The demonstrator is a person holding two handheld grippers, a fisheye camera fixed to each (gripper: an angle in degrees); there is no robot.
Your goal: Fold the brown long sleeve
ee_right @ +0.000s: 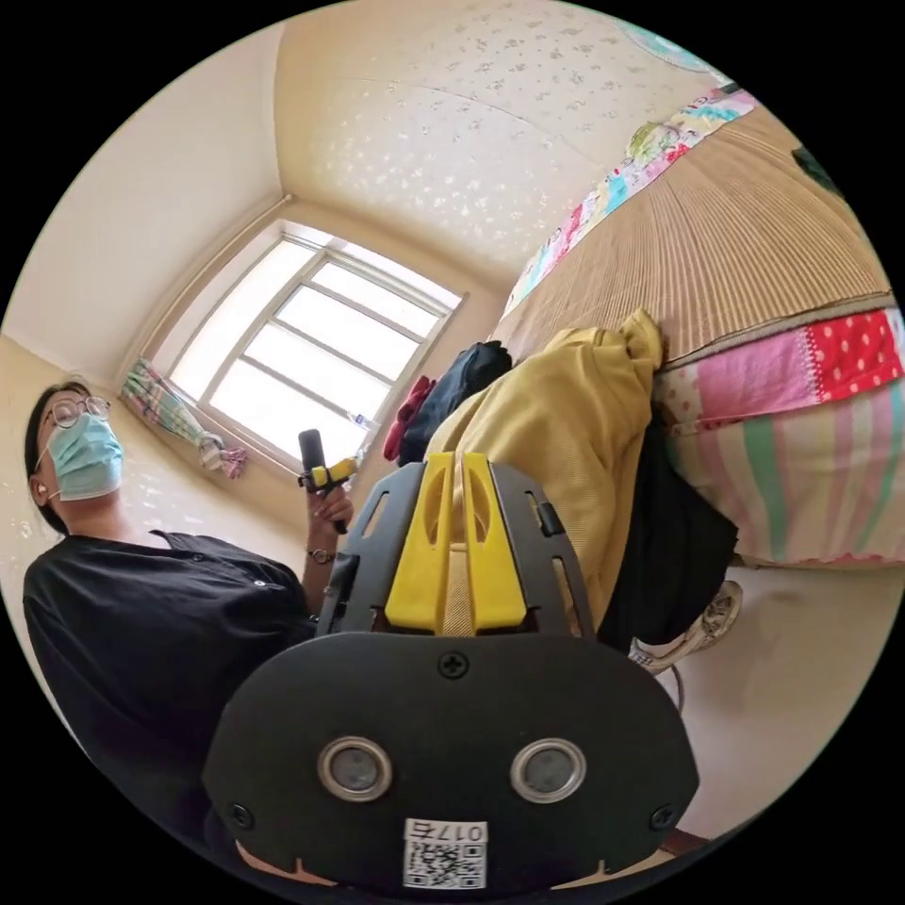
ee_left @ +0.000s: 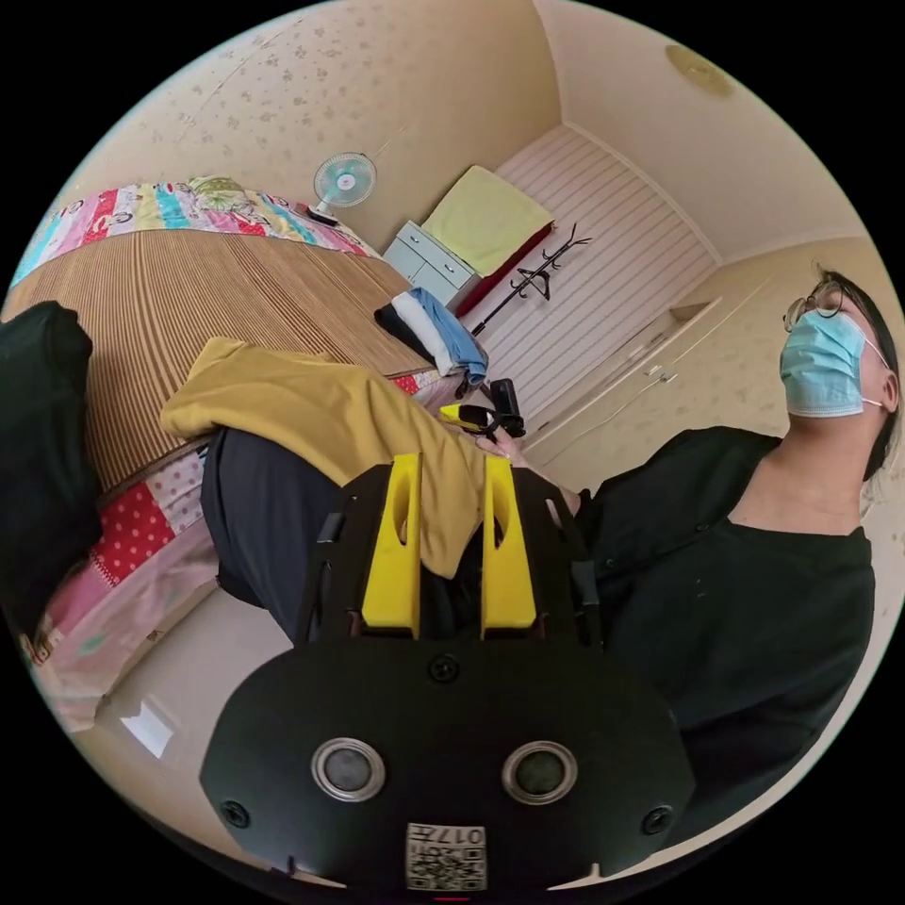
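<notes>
The brown long sleeve (ee_left: 311,405) is mustard coloured. It drapes from the bed's edge over the person's dark trousers (ee_left: 264,509). My left gripper (ee_left: 451,464) hovers at its hem with jaws apart, and the cloth shows in the gap between them. Beyond the shirt, a hand holds my right gripper (ee_left: 471,415) at the shirt's far edge. In the right gripper view, my right gripper (ee_right: 460,459) is shut on a fold of the shirt (ee_right: 566,424), and the cloth runs down between its jaws. A hand holds the left gripper (ee_right: 330,471) up by the window.
The bed has a striped mat (ee_left: 189,283) and a patchwork quilt (ee_right: 801,471). Folded clothes (ee_left: 434,330) lie at its corner, dark clothes (ee_right: 452,386) behind the shirt, and a black garment (ee_left: 38,424) at the left. A fan (ee_left: 344,181), drawers (ee_left: 429,259) and a coat stand (ee_left: 533,278) line the wall.
</notes>
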